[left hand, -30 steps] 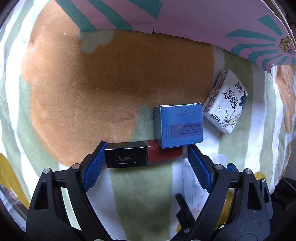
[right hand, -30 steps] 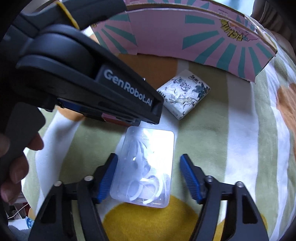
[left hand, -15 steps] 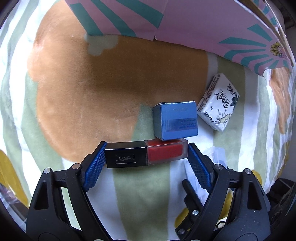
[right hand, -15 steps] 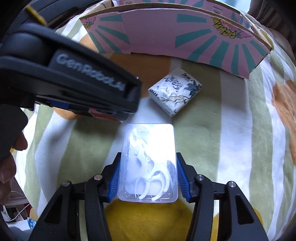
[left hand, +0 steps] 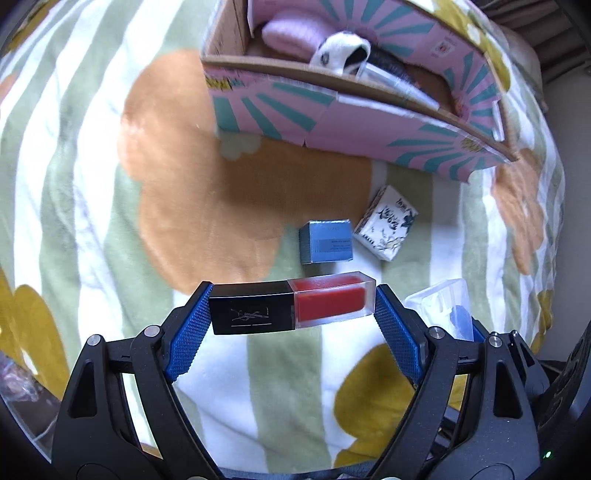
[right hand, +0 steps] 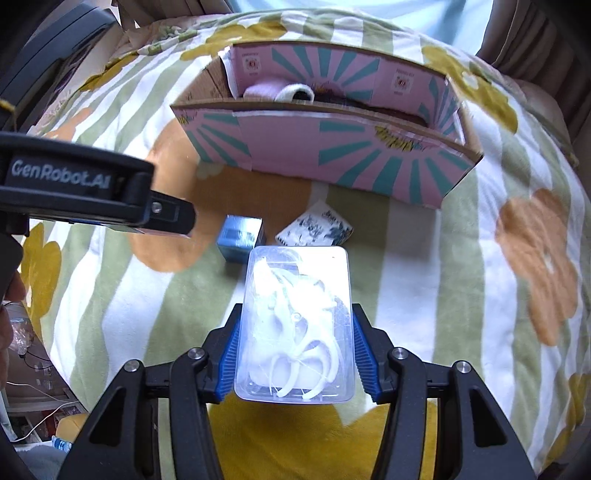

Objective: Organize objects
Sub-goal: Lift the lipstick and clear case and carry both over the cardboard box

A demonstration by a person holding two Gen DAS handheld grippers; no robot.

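My left gripper (left hand: 293,314) is shut on a lipstick (left hand: 291,306) with a black cap and a red clear body, held crosswise above the blanket. My right gripper (right hand: 295,350) is shut on a clear plastic case (right hand: 295,325) of white floss picks, also lifted; the case shows at the right in the left wrist view (left hand: 443,306). A blue box (left hand: 327,242) (right hand: 240,238) and a white printed tissue pack (left hand: 388,229) (right hand: 317,229) lie on the blanket ahead. An open pink and teal cardboard box (left hand: 369,122) (right hand: 325,155) stands beyond them.
The box holds a pink soft item (left hand: 291,33), a black-and-white plush (left hand: 340,50) and dark items. The flowered, striped blanket (left hand: 110,184) covers the whole surface. The left gripper's body (right hand: 74,188) crosses the left side of the right wrist view.
Both grippers have risen and pulled back with their loads, so the open box now shows. The right gripper closed on the clear case, which lay between open fingers one second ago.
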